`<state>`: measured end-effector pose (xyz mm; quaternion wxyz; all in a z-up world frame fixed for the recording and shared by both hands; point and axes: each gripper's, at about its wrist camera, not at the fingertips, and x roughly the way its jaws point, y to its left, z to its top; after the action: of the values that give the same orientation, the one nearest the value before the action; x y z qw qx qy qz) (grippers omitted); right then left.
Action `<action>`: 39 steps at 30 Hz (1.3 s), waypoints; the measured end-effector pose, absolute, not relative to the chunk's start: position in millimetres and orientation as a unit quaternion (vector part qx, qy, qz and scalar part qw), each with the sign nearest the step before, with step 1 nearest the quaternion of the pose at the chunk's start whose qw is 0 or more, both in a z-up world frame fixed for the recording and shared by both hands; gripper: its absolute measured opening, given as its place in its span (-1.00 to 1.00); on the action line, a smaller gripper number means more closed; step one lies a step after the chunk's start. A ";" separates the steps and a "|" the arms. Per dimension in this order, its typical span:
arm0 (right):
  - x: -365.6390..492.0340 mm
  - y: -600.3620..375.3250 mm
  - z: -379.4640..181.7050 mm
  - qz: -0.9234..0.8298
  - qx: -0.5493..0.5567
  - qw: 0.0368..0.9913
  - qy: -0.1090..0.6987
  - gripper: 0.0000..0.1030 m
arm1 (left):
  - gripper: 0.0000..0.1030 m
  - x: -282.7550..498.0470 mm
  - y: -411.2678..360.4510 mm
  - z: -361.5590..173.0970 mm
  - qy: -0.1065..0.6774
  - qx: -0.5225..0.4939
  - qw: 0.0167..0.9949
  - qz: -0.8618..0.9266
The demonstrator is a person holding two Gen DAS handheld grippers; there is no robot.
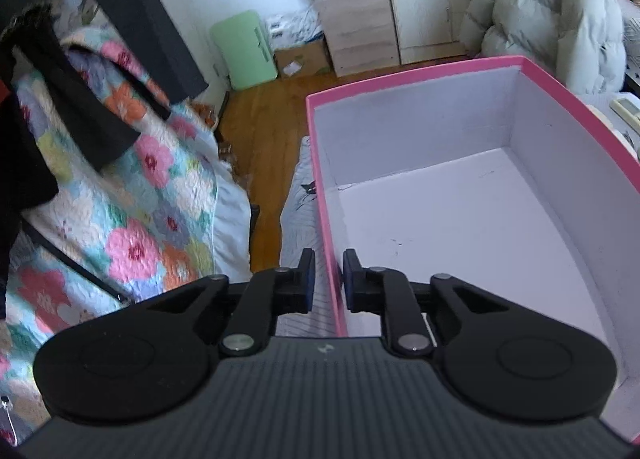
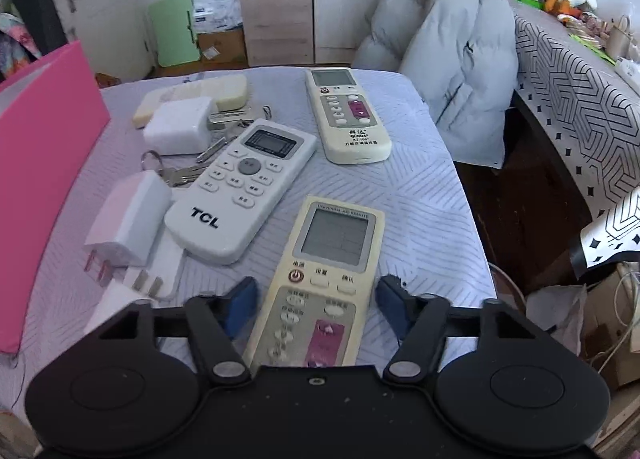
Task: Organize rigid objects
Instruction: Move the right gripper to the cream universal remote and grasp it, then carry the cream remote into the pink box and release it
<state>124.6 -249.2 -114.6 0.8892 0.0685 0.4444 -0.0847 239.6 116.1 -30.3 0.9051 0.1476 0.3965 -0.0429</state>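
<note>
My left gripper [image 1: 328, 279] is shut on the near left wall of the pink box [image 1: 320, 107], one finger outside and one inside; the box is white inside and holds nothing. In the right wrist view the pink box [image 2: 44, 163] stands at the left. My right gripper [image 2: 316, 299] is open, its fingers on either side of a cream remote [image 2: 320, 279] that lies on the table, apart from it. A white TCL remote [image 2: 240, 187], a cream QUNDA remote [image 2: 344, 115], two white chargers [image 2: 128, 219] [image 2: 176, 127], keys [image 2: 180, 175] and a cream case [image 2: 200, 97] lie beyond.
The small table [image 2: 420, 187] has a pale striped cloth; its right edge drops to a dark gap and a patterned desk [image 2: 568, 91]. A grey puffer jacket [image 2: 452, 47] hangs behind. A floral quilt [image 1: 120, 187] lies left of the box across a floor gap.
</note>
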 end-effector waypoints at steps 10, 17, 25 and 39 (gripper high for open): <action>94.1 -246.1 -114.2 -0.108 0.097 0.924 0.353 0.18 | -0.03 250.9 126.3 -24.0 0.411 0.089 0.907 0.029; 82.2 -224.4 -90.0 -0.078 0.080 0.952 0.285 0.14 | 0.06 250.5 126.6 -18.3 0.386 0.093 0.917 0.036; 78.7 -205.5 -66.2 -0.053 0.058 0.968 0.236 0.13 | -0.84 248.8 119.7 -21.1 0.382 0.098 0.919 -0.016; 90.5 -176.4 1.1 0.024 0.057 0.986 0.156 0.13 | -0.94 245.9 123.0 -21.3 0.377 0.081 0.922 -0.030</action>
<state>90.5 -176.4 1.1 0.9858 0.0570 0.1559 0.0239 245.9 123.0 -21.3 0.9222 0.0808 0.3769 -0.0298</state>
